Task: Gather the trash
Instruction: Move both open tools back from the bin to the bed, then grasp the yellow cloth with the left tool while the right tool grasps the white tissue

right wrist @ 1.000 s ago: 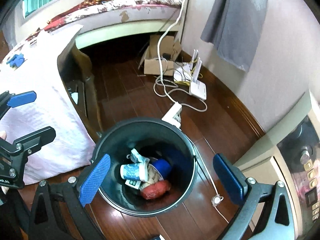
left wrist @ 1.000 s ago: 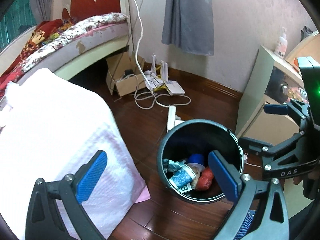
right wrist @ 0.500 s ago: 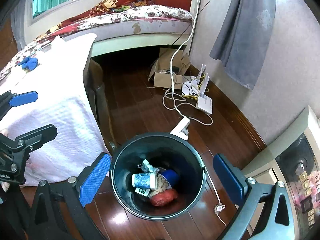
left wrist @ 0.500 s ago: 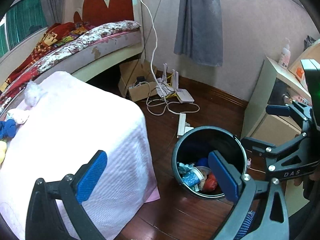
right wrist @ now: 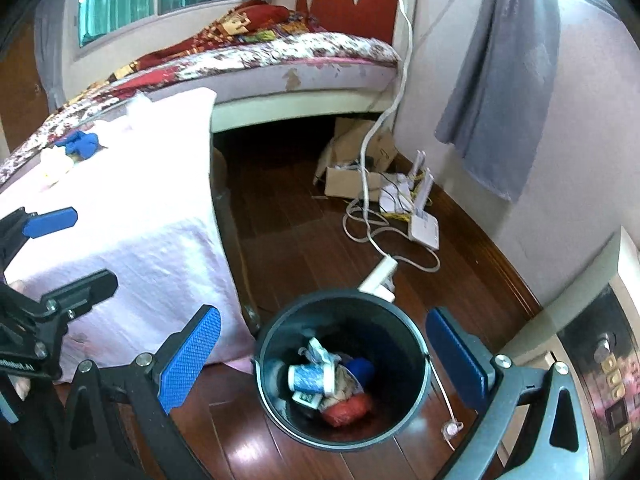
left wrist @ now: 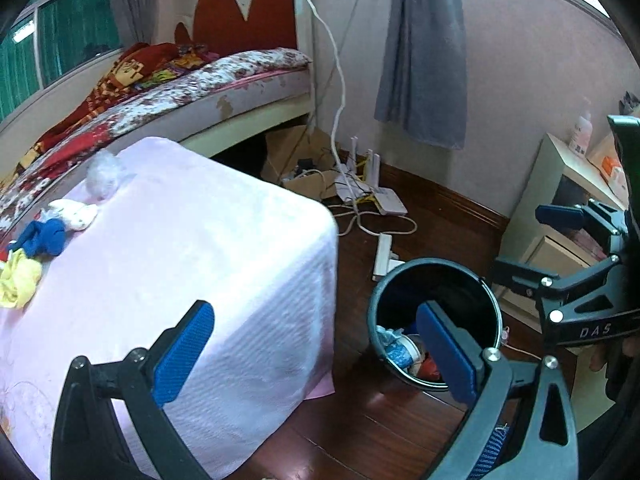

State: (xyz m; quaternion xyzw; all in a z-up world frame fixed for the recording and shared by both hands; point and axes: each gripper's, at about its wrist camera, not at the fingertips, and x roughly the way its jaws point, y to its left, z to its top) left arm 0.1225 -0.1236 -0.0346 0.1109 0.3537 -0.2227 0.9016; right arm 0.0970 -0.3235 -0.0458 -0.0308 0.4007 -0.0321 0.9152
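A dark round trash bin (right wrist: 416,344) (left wrist: 490,300) stands on the wooden floor, holding a blue-patterned cup (right wrist: 310,376), crumpled paper and a red wad (right wrist: 346,410). My right gripper (right wrist: 324,356) hovers above the bin, open and empty. My left gripper (left wrist: 316,354) is open and empty too, over the corner of the pink-covered table (left wrist: 200,264). On that table lie a blue scrap (left wrist: 42,236) (right wrist: 80,144), a yellow scrap (left wrist: 18,280), a white crumpled piece (left wrist: 74,210) and a clear plastic wad (left wrist: 104,172).
A bed (right wrist: 280,64) runs along the far wall. A cardboard box (right wrist: 352,176), a white router (right wrist: 422,220), cables and a power strip (right wrist: 380,274) lie on the floor beyond the bin. A cabinet (left wrist: 560,208) stands to the right.
Both grippers have risen and pulled back from the bin, which now looks smaller. The left view has swung left, so the table top and its scraps have come into view.
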